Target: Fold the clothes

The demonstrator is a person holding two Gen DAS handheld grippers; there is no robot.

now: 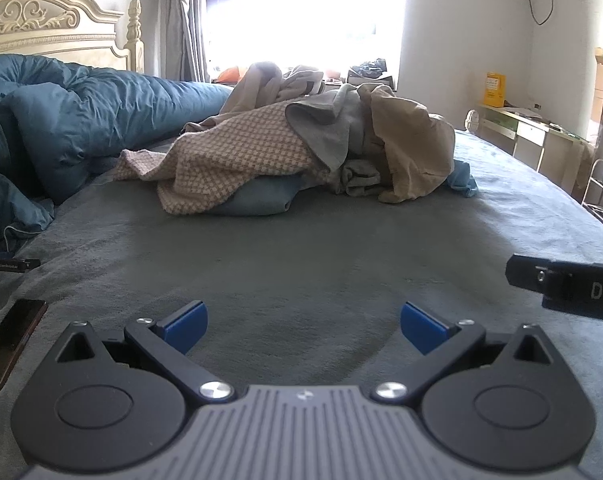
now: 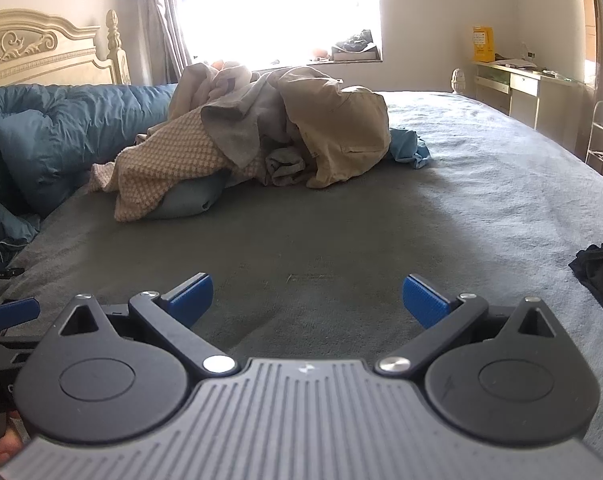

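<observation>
A heap of unfolded clothes (image 1: 309, 148) lies mid-bed: a checked beige piece (image 1: 229, 160), grey tops, a tan garment (image 1: 413, 140) and blue cloth under them. The right wrist view shows the same heap (image 2: 261, 132). My left gripper (image 1: 303, 328) stands open low over the grey bed sheet (image 1: 301, 264), well short of the heap, nothing between its blue pads. My right gripper (image 2: 307, 300) is open too, empty, just as far from the clothes. The right gripper's body (image 1: 569, 284) shows at the left view's right edge; the left gripper's blue pad (image 2: 13, 312) shows at the right view's left edge.
A rumpled blue duvet (image 1: 81, 120) fills the bed's left side under a cream headboard (image 1: 41, 28). A dark phone (image 1: 13, 340) lies on the sheet at left. A black garment (image 2: 601, 272) lies at right. A desk (image 2: 525, 80) stands beyond the bed.
</observation>
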